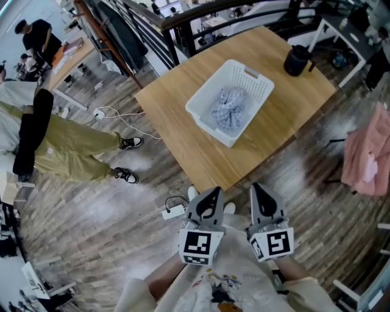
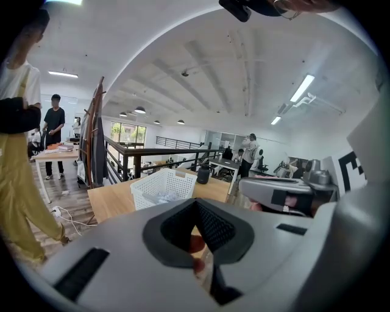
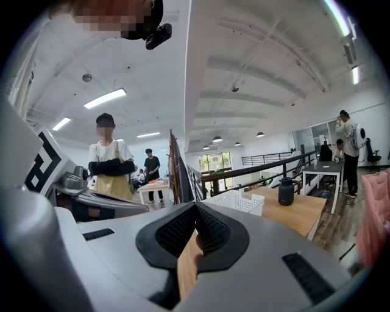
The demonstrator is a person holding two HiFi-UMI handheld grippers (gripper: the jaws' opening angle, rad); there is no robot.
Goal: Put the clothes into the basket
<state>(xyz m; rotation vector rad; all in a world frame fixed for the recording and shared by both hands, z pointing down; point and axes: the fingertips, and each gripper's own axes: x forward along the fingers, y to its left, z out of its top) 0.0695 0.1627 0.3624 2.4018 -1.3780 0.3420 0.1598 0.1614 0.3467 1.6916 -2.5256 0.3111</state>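
Note:
A white lattice basket [image 1: 251, 76] stands on the wooden table [image 1: 183, 140] with a crumpled blue-grey garment [image 1: 228, 109] inside it. Both grippers hang close to my body, below the table's near corner and clear of the basket. The left gripper [image 1: 210, 196] is shut with nothing between its jaws, and the right gripper [image 1: 261, 192] beside it is shut and empty too. In the left gripper view the gripper [image 2: 196, 204] points at the basket [image 2: 161, 186] from a distance. From the right gripper view, the gripper [image 3: 195, 207] faces the basket [image 3: 241, 201] the same way.
A black jug [image 1: 297, 60] stands at the table's far corner. A pink garment [image 1: 365, 158] hangs to the right of the table. A person in olive trousers [image 1: 67, 146] stands at the left. A white power strip [image 1: 173, 211] and cable lie on the floor. A dark railing [image 1: 183, 18] runs behind the table.

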